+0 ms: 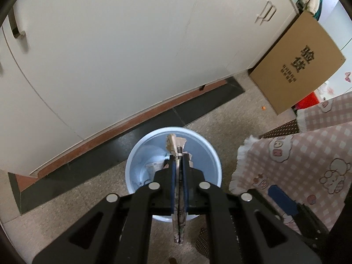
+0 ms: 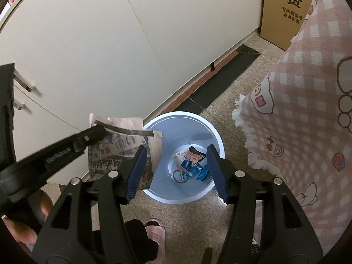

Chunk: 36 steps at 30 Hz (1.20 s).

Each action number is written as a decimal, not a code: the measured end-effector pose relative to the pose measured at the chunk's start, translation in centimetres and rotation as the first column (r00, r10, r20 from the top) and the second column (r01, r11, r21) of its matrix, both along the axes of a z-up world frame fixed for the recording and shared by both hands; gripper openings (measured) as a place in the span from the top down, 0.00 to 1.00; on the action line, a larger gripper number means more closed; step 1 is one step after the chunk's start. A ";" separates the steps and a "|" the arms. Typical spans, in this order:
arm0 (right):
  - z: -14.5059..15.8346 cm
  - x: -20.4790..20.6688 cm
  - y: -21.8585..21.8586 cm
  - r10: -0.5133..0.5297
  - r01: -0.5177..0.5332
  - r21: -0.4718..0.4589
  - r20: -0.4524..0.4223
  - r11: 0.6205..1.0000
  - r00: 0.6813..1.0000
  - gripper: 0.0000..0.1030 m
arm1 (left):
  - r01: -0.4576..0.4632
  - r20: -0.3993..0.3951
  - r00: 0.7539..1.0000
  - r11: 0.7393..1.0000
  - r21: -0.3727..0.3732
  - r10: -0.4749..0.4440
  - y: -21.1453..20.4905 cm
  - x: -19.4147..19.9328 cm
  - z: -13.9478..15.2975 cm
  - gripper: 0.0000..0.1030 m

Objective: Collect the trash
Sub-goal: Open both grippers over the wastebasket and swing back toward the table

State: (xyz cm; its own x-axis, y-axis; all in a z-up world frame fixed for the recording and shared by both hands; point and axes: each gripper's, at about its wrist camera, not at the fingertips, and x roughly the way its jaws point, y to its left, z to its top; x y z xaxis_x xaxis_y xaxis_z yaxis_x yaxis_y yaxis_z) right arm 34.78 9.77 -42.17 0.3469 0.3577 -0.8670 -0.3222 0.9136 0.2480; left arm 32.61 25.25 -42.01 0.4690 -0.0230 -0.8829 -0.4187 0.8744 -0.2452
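My left gripper (image 1: 180,151) is shut on a folded newspaper (image 1: 179,226) with brown paper behind it, seen edge-on between the blue pads. It hangs over the left part of a light blue bin (image 1: 132,160). From the right wrist the same newspaper (image 2: 118,151) hangs flat from the left gripper (image 2: 99,131), beside the bin's (image 2: 182,115) left rim. My right gripper (image 2: 177,148) stands open above the bin with nothing between its fingers. Several wrappers (image 2: 190,162) lie at the bin's bottom.
White cabinet doors (image 1: 110,55) rise just behind the bin. A cardboard box (image 1: 297,66) leans at the back right. A pink checked cloth (image 2: 297,110) hangs close on the right. A foot in a pink slipper (image 2: 155,231) stands in front of the bin.
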 end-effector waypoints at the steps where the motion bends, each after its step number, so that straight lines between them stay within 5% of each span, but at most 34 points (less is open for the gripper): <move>1: 0.0 0.0 0.0 -0.002 0.002 0.001 0.000 1.000 1.000 0.46 | 0.004 0.013 1.000 1.000 -0.003 -0.004 -0.1 0.0 0.2 0.93; 4: 0.0 -0.1 -0.1 -0.006 0.006 0.000 0.001 1.000 1.000 0.46 | 0.019 0.046 0.999 1.000 -0.023 -0.018 -0.4 0.1 0.6 0.83; 6: 0.0 -0.1 -0.1 -0.007 0.007 0.002 -0.003 1.000 1.000 0.46 | 0.018 0.063 0.998 1.000 -0.024 -0.016 -0.5 0.1 0.8 0.48; 10: 0.1 -0.1 0.0 -0.007 0.007 0.000 -0.004 1.000 1.000 0.46 | 0.026 0.074 0.997 0.999 0.028 -0.028 -1.0 0.1 1.3 0.46; 25: 0.6 -0.6 0.5 0.008 -0.008 -0.010 0.011 1.000 1.000 0.46 | 0.021 0.034 0.999 1.000 0.022 -0.022 -0.4 0.2 0.8 0.46; 30: 4.3 -1.8 1.4 0.054 -0.052 -0.024 0.090 0.998 0.994 0.46 | -0.042 0.105 0.994 0.994 0.104 0.031 1.0 -2.9 4.3 0.44; 36: 12.1 -5.0 1.6 0.103 -0.094 -0.046 0.275 0.994 0.956 0.46 | -0.142 0.282 0.952 0.988 0.059 0.120 1.9 -8.2 11.8 0.42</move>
State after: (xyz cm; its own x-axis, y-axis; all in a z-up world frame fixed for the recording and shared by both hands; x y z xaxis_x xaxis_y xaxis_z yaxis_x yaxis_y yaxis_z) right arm 29.79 11.39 -30.08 0.5391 0.3755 -0.7539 -0.4630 0.8799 0.1071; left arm 24.37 27.19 -30.21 0.6897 0.1185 -0.7143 -0.4558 0.8375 -0.3012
